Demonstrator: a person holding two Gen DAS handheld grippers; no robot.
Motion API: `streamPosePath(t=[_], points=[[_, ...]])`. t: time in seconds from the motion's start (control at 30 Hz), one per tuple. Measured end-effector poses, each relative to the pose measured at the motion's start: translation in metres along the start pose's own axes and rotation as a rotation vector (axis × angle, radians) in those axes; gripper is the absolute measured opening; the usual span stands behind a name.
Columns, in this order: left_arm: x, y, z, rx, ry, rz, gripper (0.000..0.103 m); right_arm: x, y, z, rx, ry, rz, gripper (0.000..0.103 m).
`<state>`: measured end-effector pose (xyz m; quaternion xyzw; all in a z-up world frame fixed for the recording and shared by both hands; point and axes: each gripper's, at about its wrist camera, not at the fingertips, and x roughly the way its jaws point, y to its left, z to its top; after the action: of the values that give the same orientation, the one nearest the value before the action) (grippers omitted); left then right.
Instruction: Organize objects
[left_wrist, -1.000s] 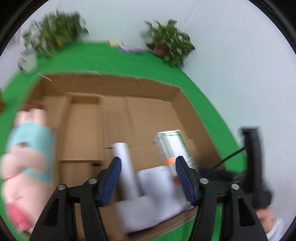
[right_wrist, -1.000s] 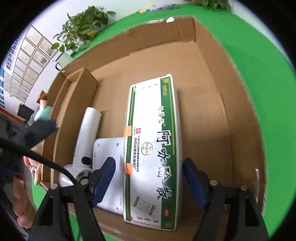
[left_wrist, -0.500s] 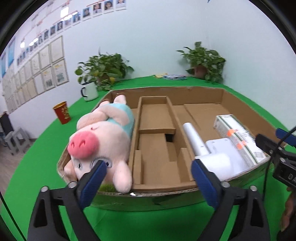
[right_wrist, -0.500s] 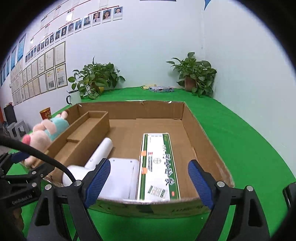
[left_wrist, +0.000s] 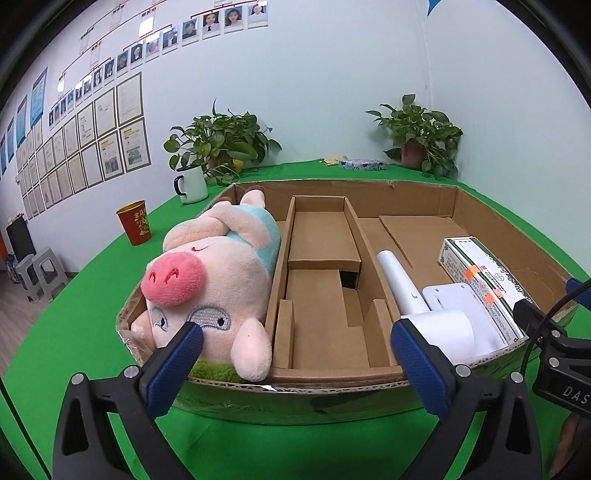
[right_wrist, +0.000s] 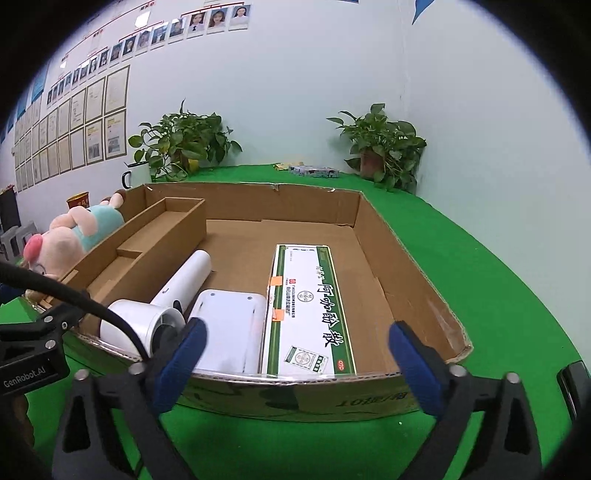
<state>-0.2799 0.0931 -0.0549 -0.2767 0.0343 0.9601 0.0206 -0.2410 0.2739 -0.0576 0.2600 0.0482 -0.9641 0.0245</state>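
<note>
left gripper (left_wrist: 293, 354): jaws just widening, empty, hovering short of box (left_wrist: 332, 391), pig (left_wrist: 218, 280) ahead-left | right gripper (right_wrist: 295, 354): likewise empty, carton (right_wrist: 310, 306) lying ahead | everything boxed, both likely backing off

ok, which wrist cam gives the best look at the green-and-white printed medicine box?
Right wrist. The green-and-white printed medicine box lies there with its whole top face and lettering readable, in the brown cardboard tray. The left wrist view shows it only obliquely at the right edge, its near end partly hidden behind the other claw's black mount.
</note>
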Motion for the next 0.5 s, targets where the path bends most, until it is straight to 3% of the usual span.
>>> streamPosePath(t=[0.5], points=[[-0.0001,-0.0022,0.0015,0.003,0.002,0.006,0.103,0.0002,-0.0011,-0.0004,0.004,0.0,0.004,0.102]])
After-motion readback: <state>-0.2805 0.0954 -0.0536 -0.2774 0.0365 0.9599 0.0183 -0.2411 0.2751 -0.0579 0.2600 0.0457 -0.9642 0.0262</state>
